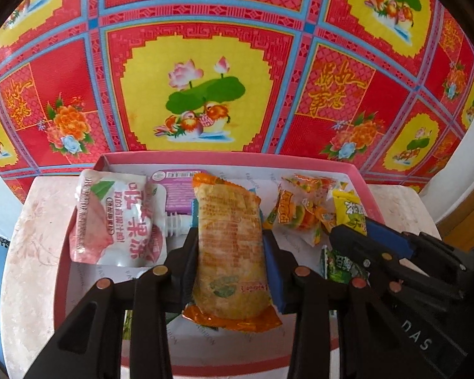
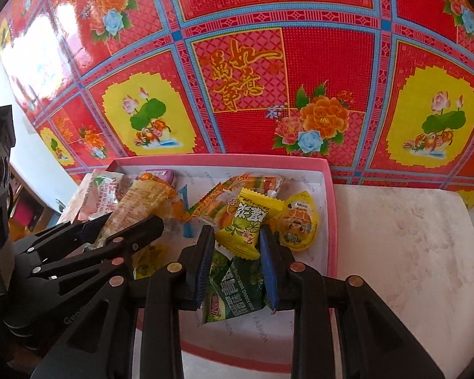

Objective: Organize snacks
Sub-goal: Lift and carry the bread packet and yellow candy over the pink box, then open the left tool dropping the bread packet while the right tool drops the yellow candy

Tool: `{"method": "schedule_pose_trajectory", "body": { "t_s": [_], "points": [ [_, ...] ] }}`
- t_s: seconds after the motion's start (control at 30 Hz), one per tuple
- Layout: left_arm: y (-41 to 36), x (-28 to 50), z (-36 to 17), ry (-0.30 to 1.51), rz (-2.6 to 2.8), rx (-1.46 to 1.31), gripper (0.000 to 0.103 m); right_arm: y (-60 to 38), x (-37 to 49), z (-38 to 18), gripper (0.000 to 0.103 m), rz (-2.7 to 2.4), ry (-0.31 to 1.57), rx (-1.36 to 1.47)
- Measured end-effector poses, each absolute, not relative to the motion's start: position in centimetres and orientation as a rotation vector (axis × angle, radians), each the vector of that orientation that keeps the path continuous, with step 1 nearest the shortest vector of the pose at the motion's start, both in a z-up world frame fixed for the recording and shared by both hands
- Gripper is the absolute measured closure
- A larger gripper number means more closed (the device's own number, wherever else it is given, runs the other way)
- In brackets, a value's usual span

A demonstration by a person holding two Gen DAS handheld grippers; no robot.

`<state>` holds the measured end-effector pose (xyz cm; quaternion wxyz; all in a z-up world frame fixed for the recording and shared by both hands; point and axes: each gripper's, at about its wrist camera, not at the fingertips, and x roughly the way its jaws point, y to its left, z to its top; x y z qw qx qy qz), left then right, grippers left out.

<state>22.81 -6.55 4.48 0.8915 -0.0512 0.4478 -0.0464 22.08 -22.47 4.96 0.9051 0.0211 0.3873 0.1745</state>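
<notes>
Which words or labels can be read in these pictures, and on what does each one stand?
"FASHION": repeated on the white lining of the pink box.
"DAS": on the body of the right gripper.
"萬事如意": gold characters on the red backdrop.
Too blurred to read: print on the pink pouch, orange packet, yellow packet, green packet.

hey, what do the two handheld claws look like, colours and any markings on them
Both the left claw and right claw are matte black plastic linkages with copper-coloured round rivets and blue ribbed pads inside the fingers. White lettering reading "DAS" marks the right one's body.
</notes>
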Motion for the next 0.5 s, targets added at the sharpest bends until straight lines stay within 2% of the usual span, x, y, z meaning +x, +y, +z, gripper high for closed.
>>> {"method": "schedule_pose_trajectory", "body": {
  "t_s": [0.5],
  "points": [
    [-6.8, 25.3, 3.6, 0.973, -0.109, -0.125, 0.061, -22.3, 23.2, 3.8, 0.073, 0.349, 0.817, 0.049]
  ]
}}
